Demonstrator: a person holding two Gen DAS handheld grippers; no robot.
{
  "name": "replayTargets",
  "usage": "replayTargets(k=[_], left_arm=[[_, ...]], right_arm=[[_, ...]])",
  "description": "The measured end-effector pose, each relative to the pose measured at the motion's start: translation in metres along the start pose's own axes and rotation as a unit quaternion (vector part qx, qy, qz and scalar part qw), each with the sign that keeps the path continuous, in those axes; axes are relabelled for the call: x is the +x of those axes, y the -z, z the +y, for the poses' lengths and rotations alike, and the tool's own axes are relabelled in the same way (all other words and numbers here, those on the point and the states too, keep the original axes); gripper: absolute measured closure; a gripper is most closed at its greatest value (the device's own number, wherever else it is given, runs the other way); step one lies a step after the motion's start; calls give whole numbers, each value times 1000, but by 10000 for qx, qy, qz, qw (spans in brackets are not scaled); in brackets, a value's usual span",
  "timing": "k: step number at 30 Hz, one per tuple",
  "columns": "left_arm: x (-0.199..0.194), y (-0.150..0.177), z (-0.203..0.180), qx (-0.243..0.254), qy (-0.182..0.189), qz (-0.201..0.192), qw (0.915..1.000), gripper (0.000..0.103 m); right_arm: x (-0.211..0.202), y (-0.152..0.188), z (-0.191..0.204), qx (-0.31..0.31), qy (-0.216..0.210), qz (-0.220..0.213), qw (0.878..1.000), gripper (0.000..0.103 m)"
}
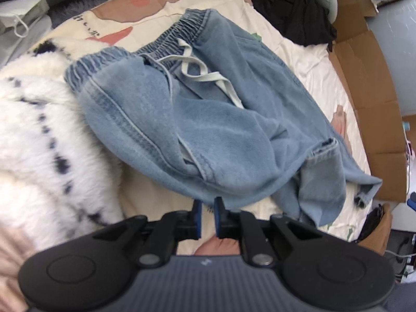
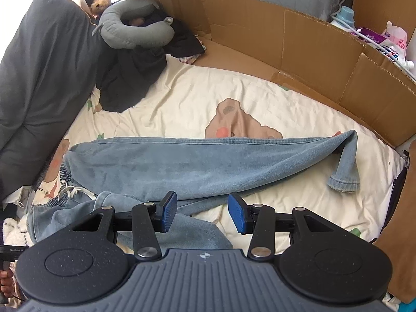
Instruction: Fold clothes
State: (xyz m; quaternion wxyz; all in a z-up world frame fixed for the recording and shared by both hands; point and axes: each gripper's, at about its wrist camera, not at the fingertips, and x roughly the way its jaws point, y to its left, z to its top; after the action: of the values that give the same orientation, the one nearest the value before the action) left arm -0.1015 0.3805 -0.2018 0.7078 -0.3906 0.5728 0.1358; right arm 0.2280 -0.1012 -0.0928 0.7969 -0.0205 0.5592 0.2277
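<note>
Light blue jeans [image 1: 208,109] with an elastic waist and a white drawstring [image 1: 197,70] lie rumpled on a cream cartoon bedsheet [image 1: 299,59]. My left gripper [image 1: 208,208] sits at the jeans' near edge with its jaws almost closed, a narrow gap between the blue pads; no cloth shows between them. In the right wrist view the jeans [image 2: 195,166] stretch across the bed, one leg cuff [image 2: 343,182] folded back at the right. My right gripper [image 2: 202,213] is open and empty, hovering over the near leg fabric.
A white fluffy garment with dark spots [image 1: 39,143] lies left of the jeans. Black clothes [image 1: 293,7] and a grey neck pillow [image 2: 132,26] sit at the far side. Cardboard [image 2: 312,59] walls the bed's edge. A dark grey cushion [image 2: 39,72] stands at the left.
</note>
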Motion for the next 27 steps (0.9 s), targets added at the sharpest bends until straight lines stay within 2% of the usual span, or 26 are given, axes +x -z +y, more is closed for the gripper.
replayTargets(k=[3, 5, 6, 8, 11, 16, 20, 21, 23, 27], left_arm=[[-10, 4, 4, 63, -84, 41, 9999, 85], [-19, 4, 7, 86, -142, 16, 9999, 74], [-25, 0, 9, 82, -173, -43, 9998, 71], [-37, -9, 16, -11, -255, -229, 9994, 56], [-47, -25, 26, -201, -359, -461, 9981, 46], [-39, -43, 39, -577, -463, -489, 9961, 41], [-21, -44, 49, -951, -407, -417, 9938, 41], [-16, -43, 51, -1052, -394, -431, 9927, 42], [-7, -40, 56, -1278, -396, -453, 9900, 55], [4, -35, 69, -1751, -439, -582, 9818, 63]], right_arm=[[-3, 2, 0, -29, 7, 3, 10000, 52], [-4, 4, -1, -28, 5, -3, 10000, 52], [-5, 4, -1, -29, 4, -5, 10000, 52], [-6, 6, -2, -41, 2, -18, 10000, 52], [-6, 9, -5, -3, -20, 1, 10000, 52], [-2, 11, -5, 11, 13, 74, 10000, 52], [1, 10, -2, -20, 1, 105, 9999, 52], [2, 10, -1, -28, 0, 116, 9999, 52], [5, 10, 0, -51, 4, 150, 9999, 52], [11, 12, 1, -84, 35, 251, 9996, 52]])
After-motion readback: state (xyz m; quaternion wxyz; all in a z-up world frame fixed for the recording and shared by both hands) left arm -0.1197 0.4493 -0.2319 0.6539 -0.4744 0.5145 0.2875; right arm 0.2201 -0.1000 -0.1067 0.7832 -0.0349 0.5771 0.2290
